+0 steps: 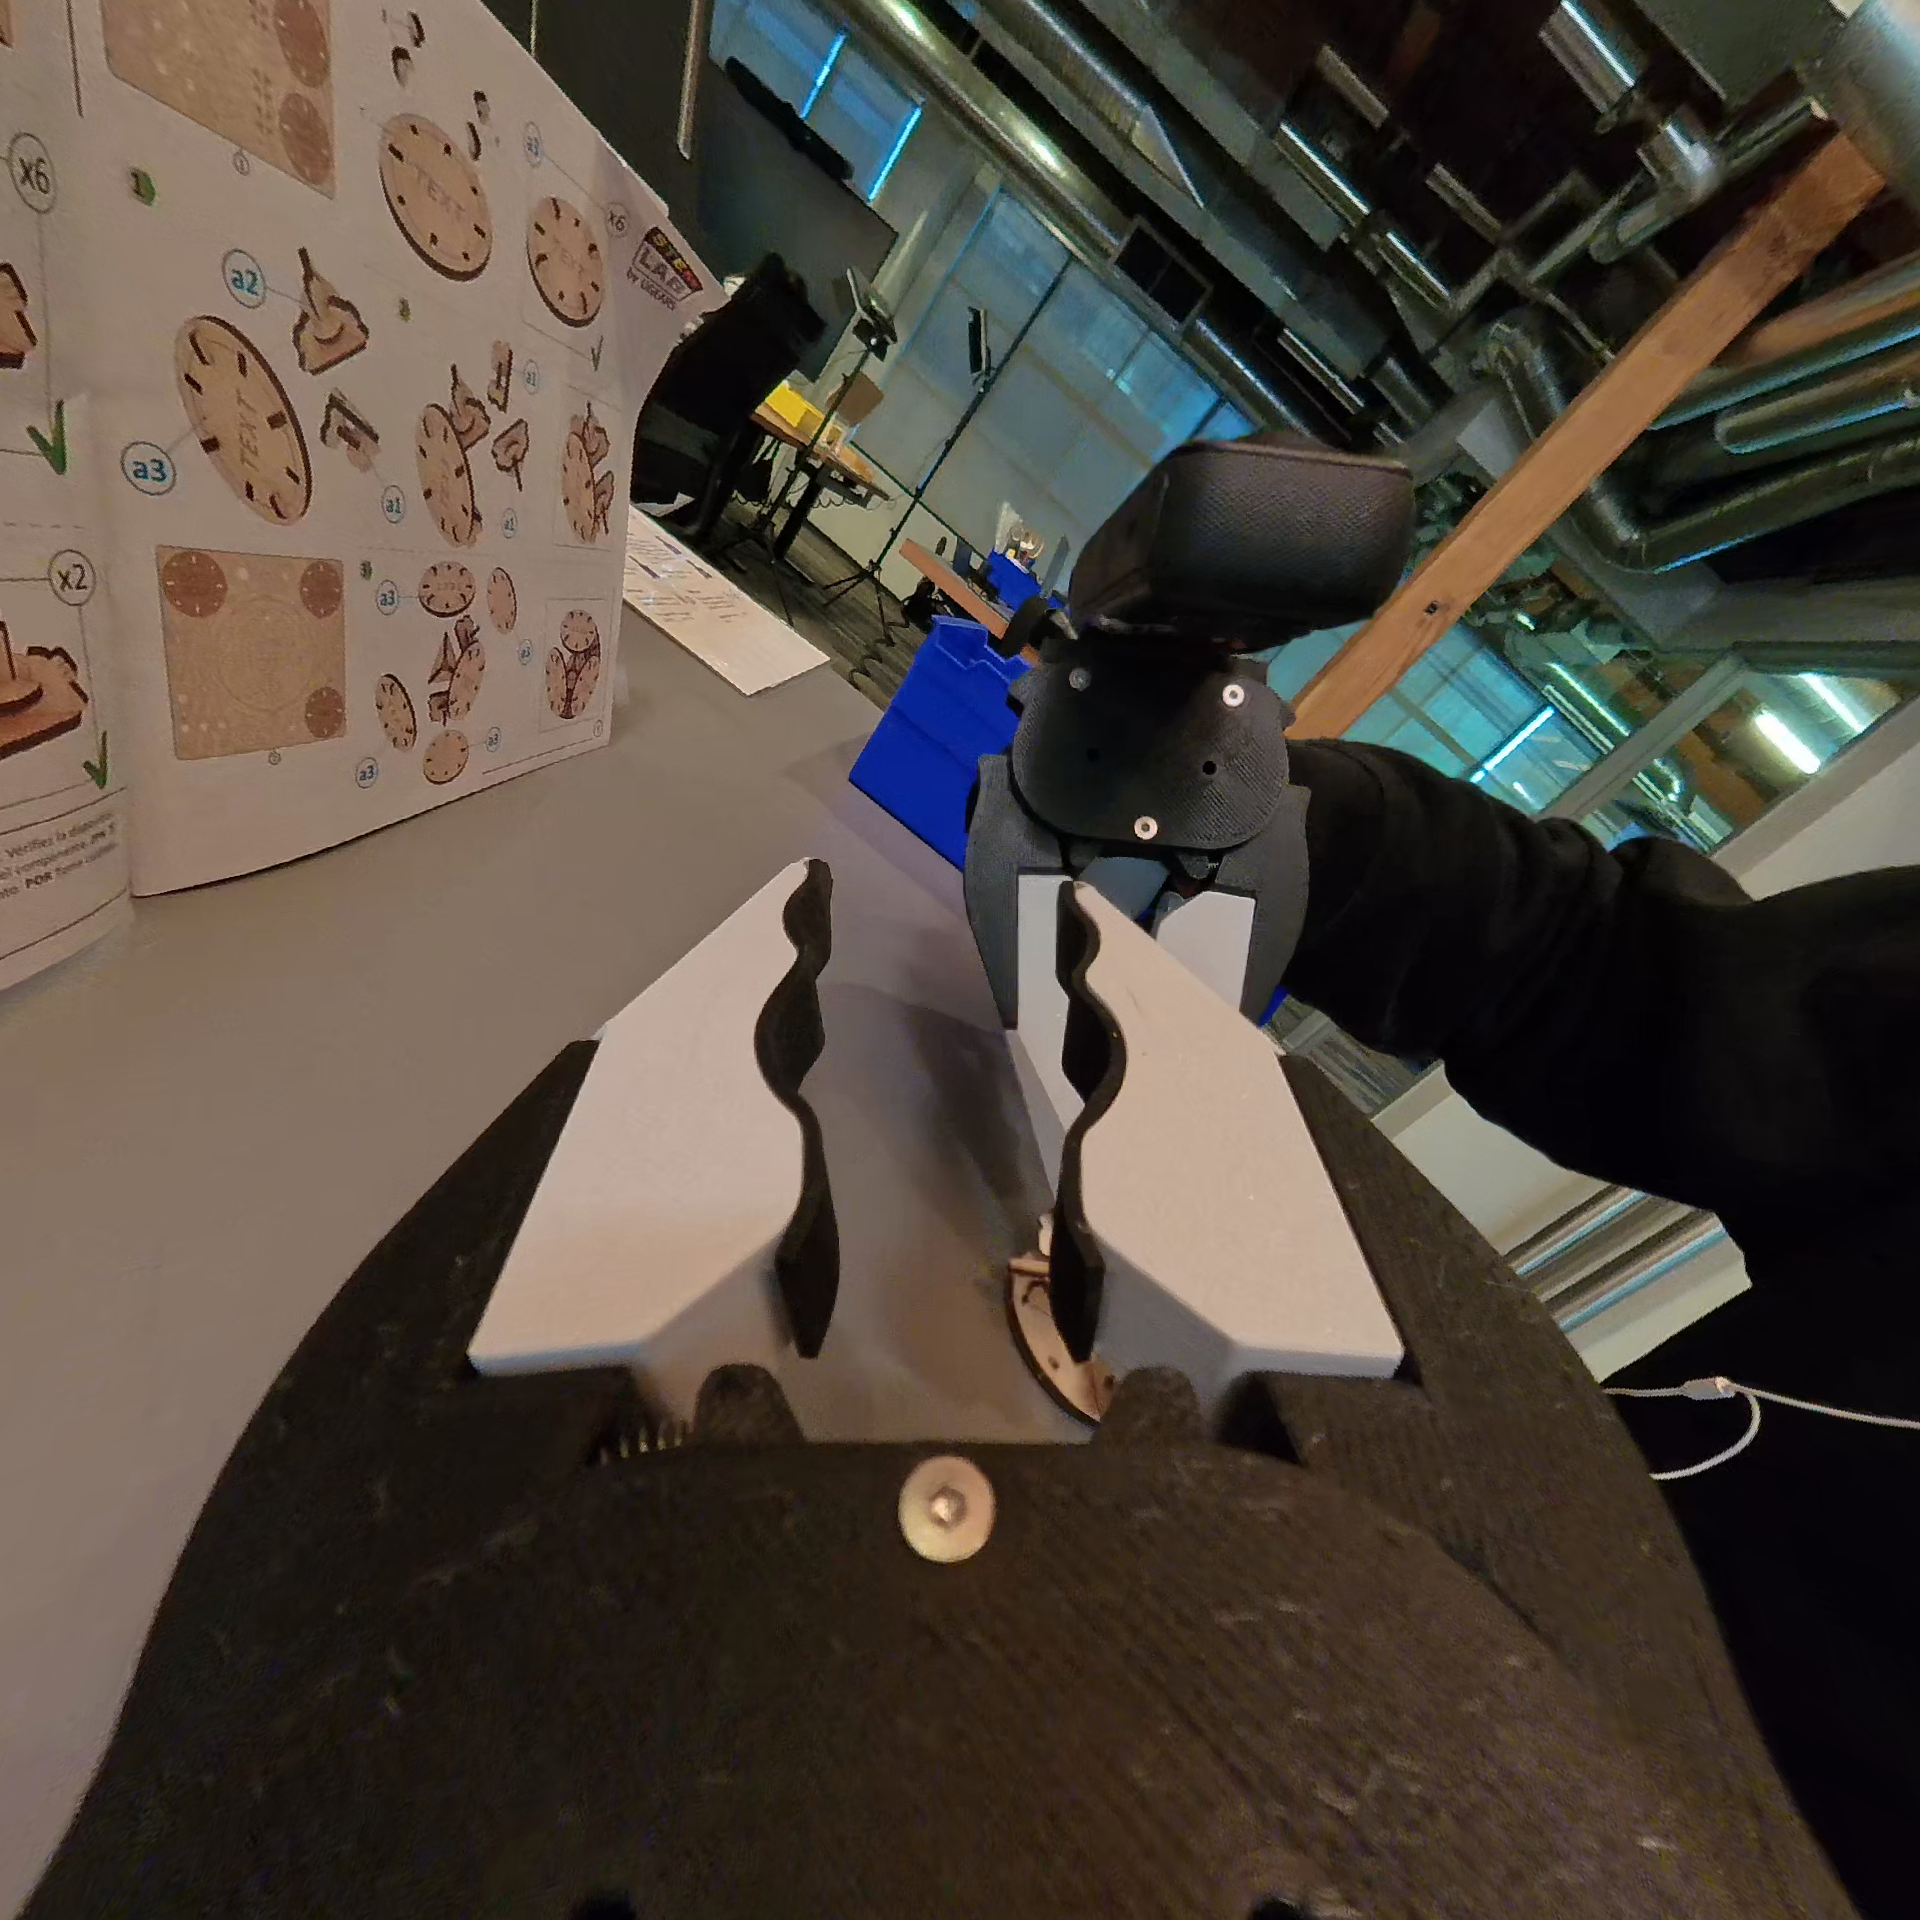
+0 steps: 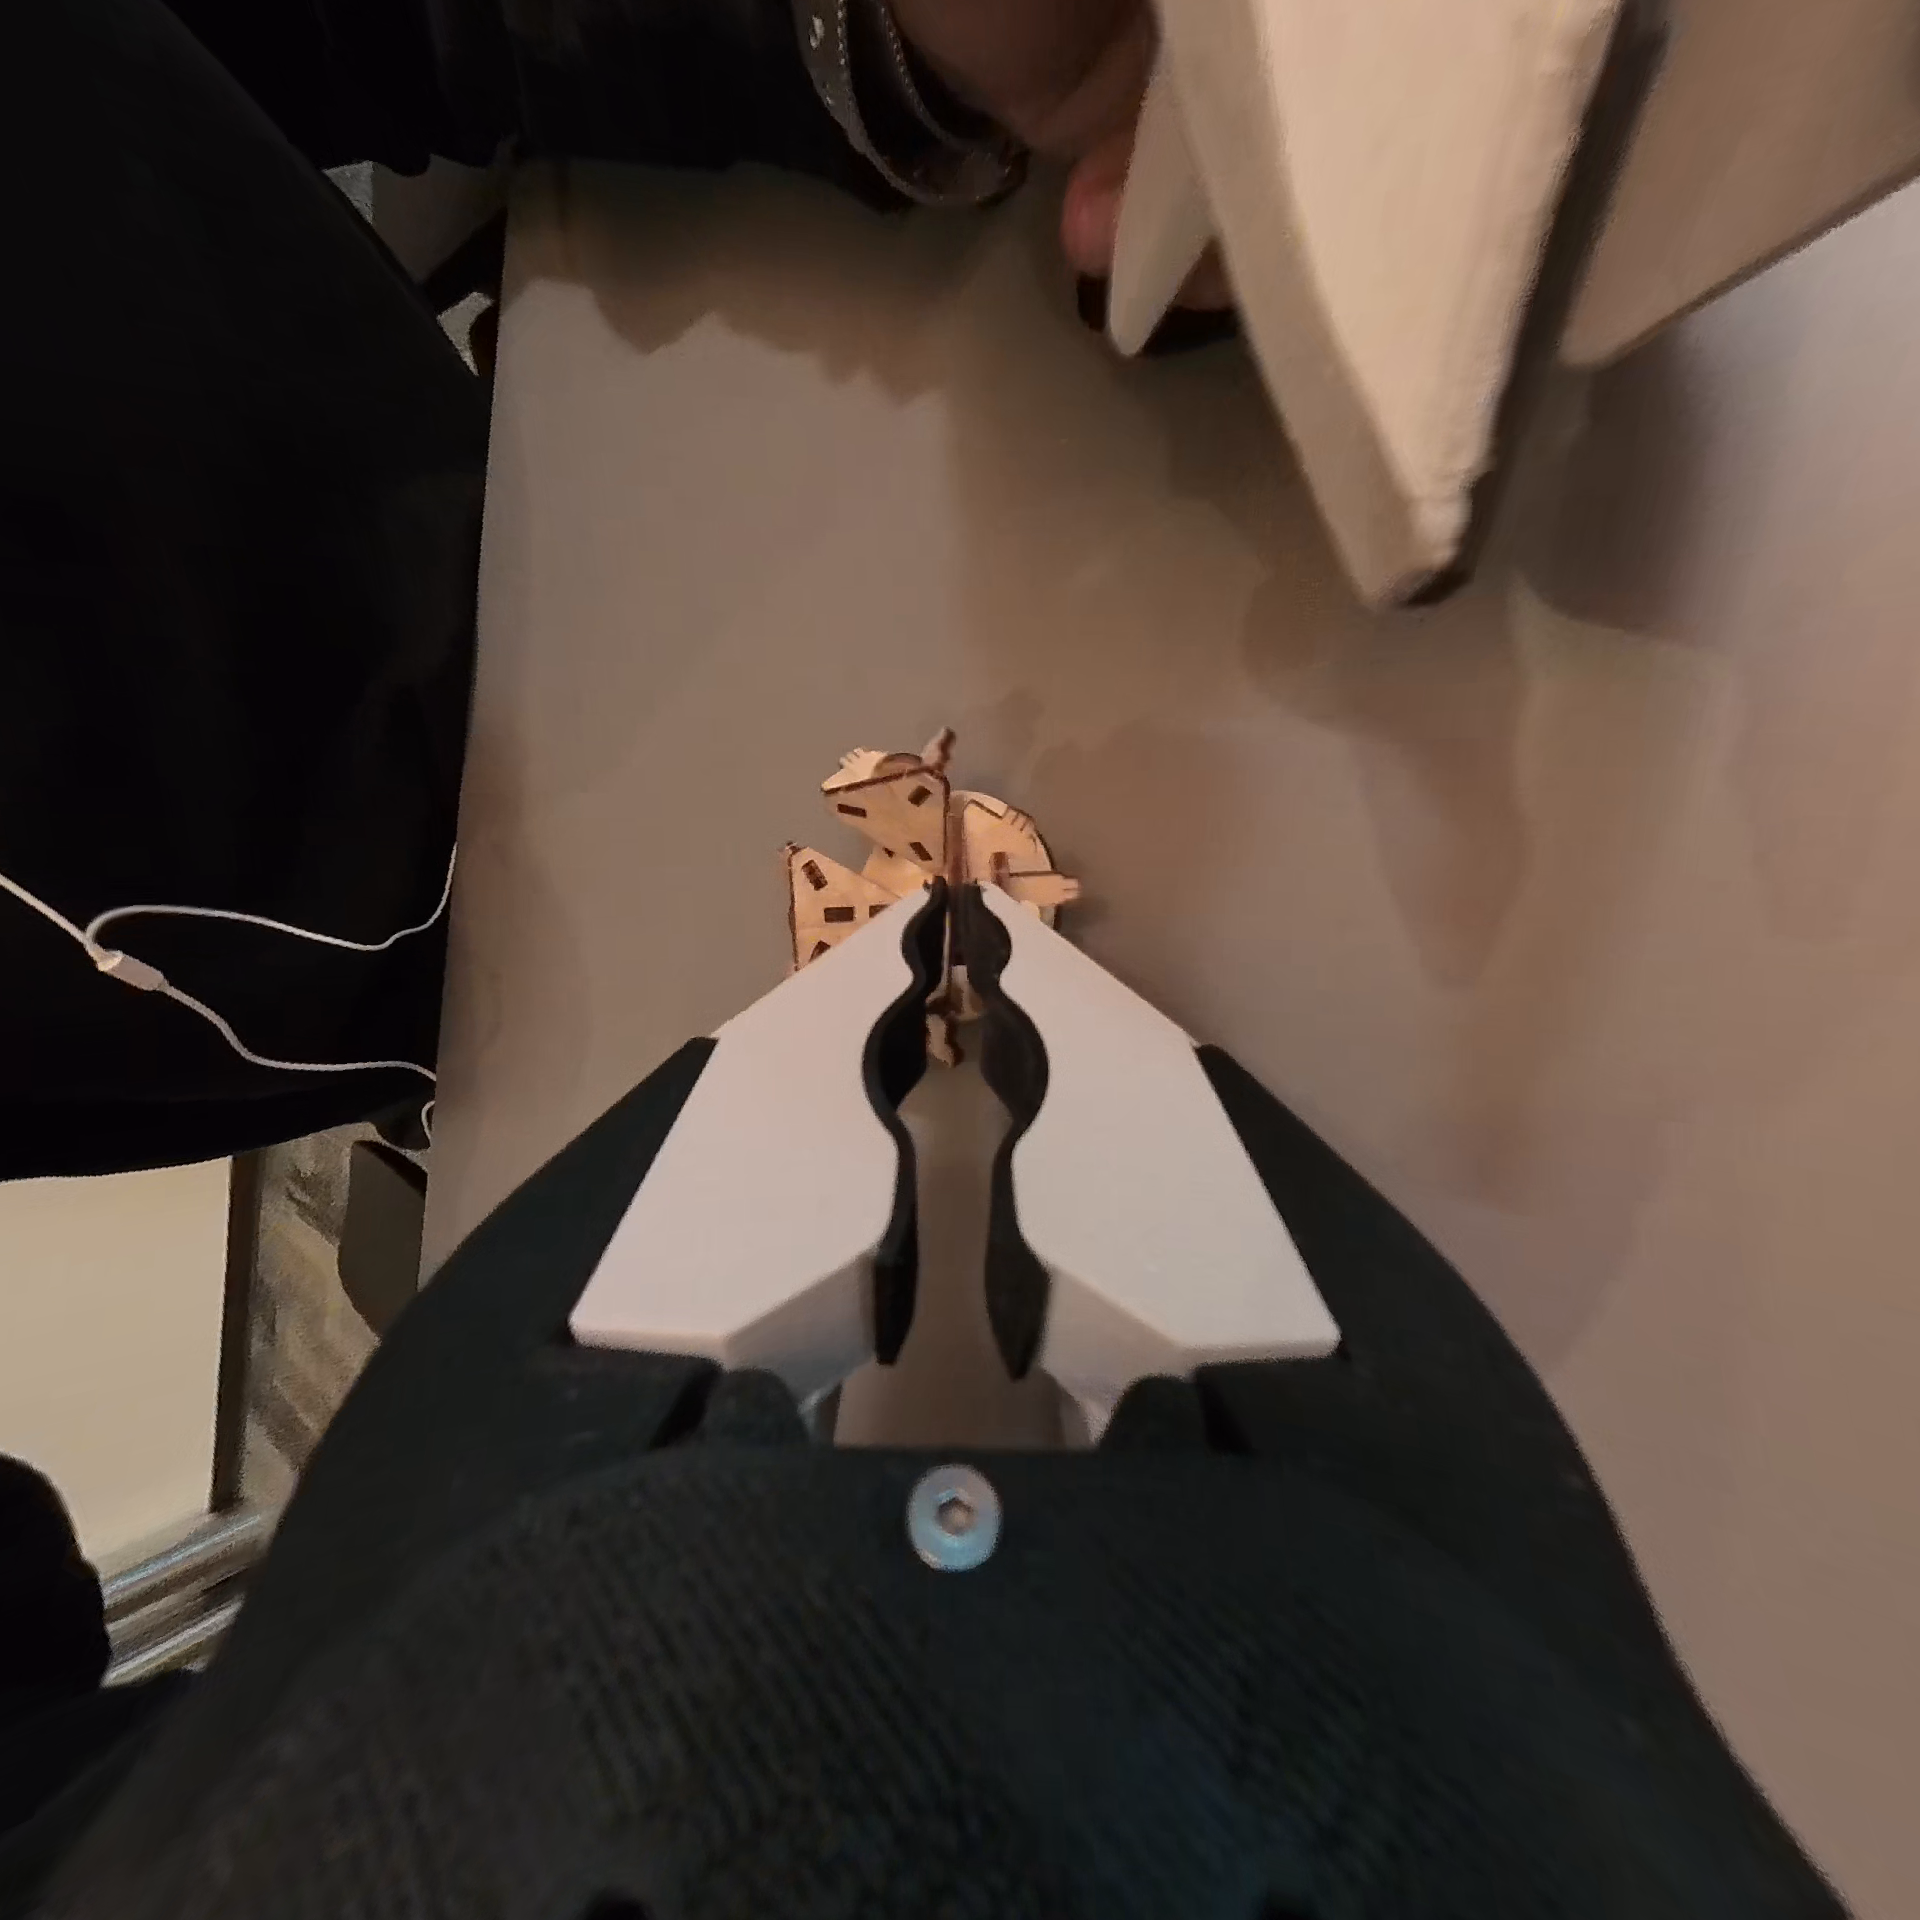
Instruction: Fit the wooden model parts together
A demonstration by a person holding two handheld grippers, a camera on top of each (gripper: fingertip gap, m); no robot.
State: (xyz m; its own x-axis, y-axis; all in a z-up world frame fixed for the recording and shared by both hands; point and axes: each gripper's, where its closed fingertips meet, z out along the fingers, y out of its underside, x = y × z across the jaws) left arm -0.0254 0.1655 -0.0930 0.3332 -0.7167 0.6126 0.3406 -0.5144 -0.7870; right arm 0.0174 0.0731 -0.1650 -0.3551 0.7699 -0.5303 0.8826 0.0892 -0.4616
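On the grey table [image 2: 1351, 1039], close to its near-left edge, a small plywood model [image 2: 914, 831] is sitting, built of slotted discs and thin upright plates; the right gripper [image 2: 948, 899] is reaching straight down over it and pinching one thin upright plate, the black wavy pads [image 2: 914, 935] pressing together on the sheet at the very tips; the plate is running in line with the fingers, so the pinch is across its thin faces; the rest of the model is spreading out just beyond the tips, with a disc to the right and a slotted plate to the left. Far right of this, the left gripper [image 1: 940, 899] is hovering low over the table with its fingers standing apart and nothing between the pads; only a sliver of a plywood disc [image 1: 1055, 1340] is showing under the base of its right finger. From the left wrist view the right gripper [image 1: 1132, 935] is standing upright just past the left one's right fingertip, a black sleeve [image 1: 1558, 987] behind it; the right one is therefore the nearer to the model. An open instruction booklet [image 1: 312, 468] is lying to the left; a blue bin [image 1: 935, 727] is standing at the far edge.
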